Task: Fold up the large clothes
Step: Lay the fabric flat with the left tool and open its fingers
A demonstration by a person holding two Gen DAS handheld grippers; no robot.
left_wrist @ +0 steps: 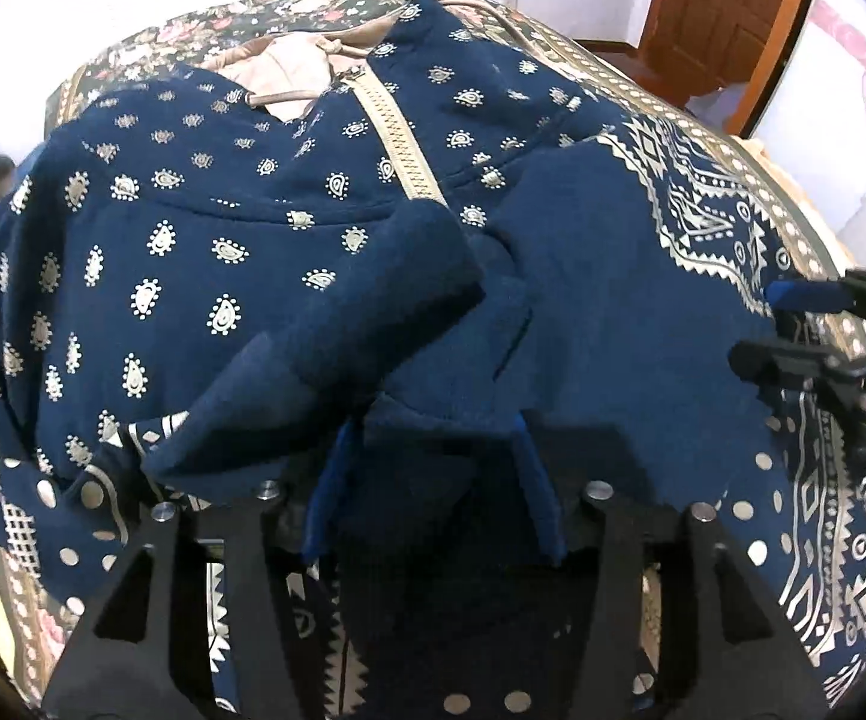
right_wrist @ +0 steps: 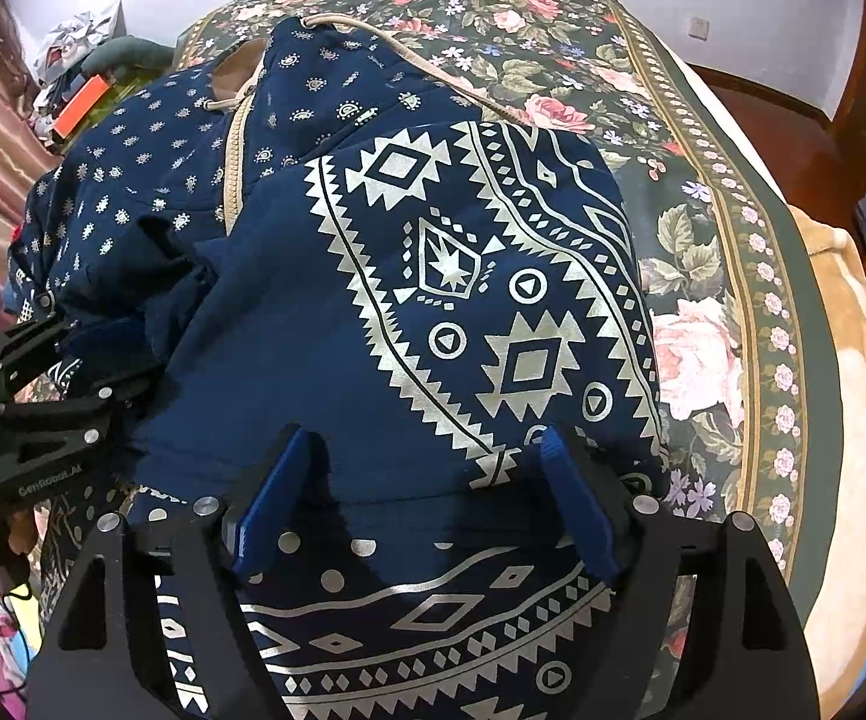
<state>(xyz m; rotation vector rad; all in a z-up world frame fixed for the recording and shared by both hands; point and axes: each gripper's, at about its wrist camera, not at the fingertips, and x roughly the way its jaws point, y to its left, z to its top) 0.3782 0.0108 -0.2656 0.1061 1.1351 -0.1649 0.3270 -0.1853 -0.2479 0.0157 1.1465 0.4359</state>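
Between my left fingers (left_wrist: 433,468): navy hoodie (left_wrist: 253,228) cuff, pads apart, not pinching
My right fingers (right_wrist: 427,504): spread wide over its folded patterned sleeve
Beneath: floral bedspread (right_wrist: 703,192)

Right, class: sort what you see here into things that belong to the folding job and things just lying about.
Belongs to the job:
navy zip-up hoodie with silver print
left gripper
right gripper

Just lying about:
floral bedspread
wooden door
orange box
beige blanket
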